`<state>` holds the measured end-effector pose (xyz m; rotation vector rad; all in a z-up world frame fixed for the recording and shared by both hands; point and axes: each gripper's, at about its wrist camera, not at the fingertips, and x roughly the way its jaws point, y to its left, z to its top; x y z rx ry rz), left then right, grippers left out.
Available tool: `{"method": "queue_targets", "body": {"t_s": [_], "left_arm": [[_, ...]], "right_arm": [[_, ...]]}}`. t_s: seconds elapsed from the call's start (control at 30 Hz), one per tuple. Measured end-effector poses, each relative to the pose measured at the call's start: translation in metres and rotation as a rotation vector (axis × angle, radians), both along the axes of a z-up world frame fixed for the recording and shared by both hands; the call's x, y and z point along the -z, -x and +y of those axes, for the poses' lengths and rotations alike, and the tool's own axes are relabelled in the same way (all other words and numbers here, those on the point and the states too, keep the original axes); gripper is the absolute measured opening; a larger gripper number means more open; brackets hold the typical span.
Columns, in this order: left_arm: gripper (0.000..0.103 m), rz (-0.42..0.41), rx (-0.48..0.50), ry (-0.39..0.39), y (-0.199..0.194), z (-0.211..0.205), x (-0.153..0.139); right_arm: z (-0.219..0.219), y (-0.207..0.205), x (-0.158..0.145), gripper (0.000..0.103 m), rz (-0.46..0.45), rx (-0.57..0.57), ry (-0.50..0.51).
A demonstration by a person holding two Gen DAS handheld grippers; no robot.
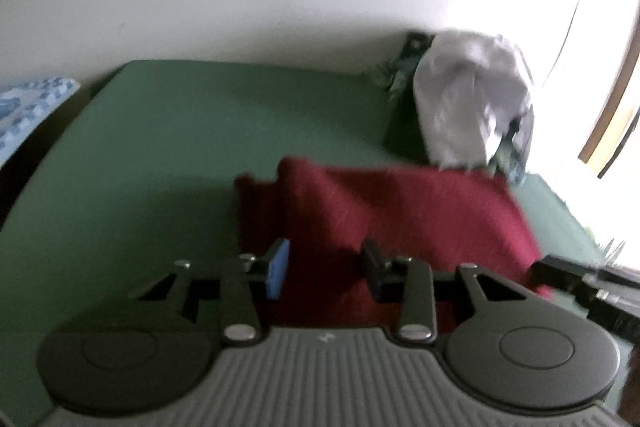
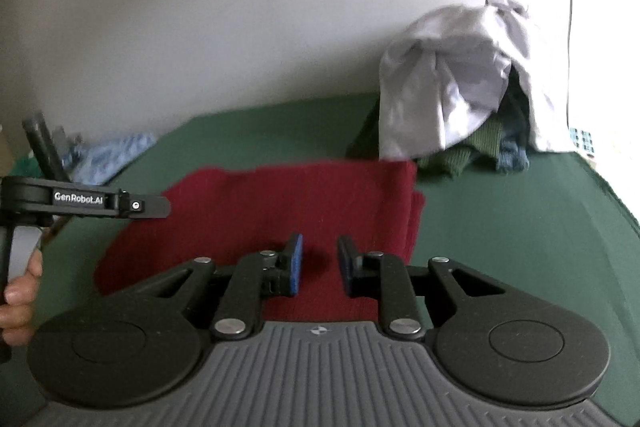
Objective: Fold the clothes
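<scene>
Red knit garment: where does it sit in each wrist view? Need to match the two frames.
Left wrist: red knit garment lies centre to right, just ahead of the left gripper.
Right wrist: it lies centre-left, ahead of the right gripper.
Shared landmark: the white garment pile behind its right end.

green knit (image 2: 464,151) half-hidden under white cloth (image 2: 448,79)

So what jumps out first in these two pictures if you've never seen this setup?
The dark red folded garment grabs the eye, lying flat in the middle of the green table. Behind it, by the white wall, a pale grey cloth is heaped over a pile of greenish clothes. Up close, each view is framed by black tongs, left and right, both open above the red garment.
</scene>
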<state>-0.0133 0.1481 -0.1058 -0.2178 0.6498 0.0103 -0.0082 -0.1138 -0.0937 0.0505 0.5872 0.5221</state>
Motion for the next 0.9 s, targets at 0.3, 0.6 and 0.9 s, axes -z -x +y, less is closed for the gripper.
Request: {"method": "queue_targets", "body": {"t_s": [0.3,0.6,0.9], "left_arm": [[0.058,-0.025,0.021,-0.108,0.003,-0.004,0.021],[0.041,-0.068,0.174,-0.124,0.043,-0.012,-0.020],[0.056,-0.025,0.264,-0.406,0.065,-0.043,0.008]], "right_arm": [[-0.004,-0.006,0.027,0.020,0.109,0.006,0.057],[-0.014,0.028,-0.012,0.026,-0.007,-0.130,0.116],[-0.005,0.067,0.017,0.055,-0.169,-0.329,0.448]]}}
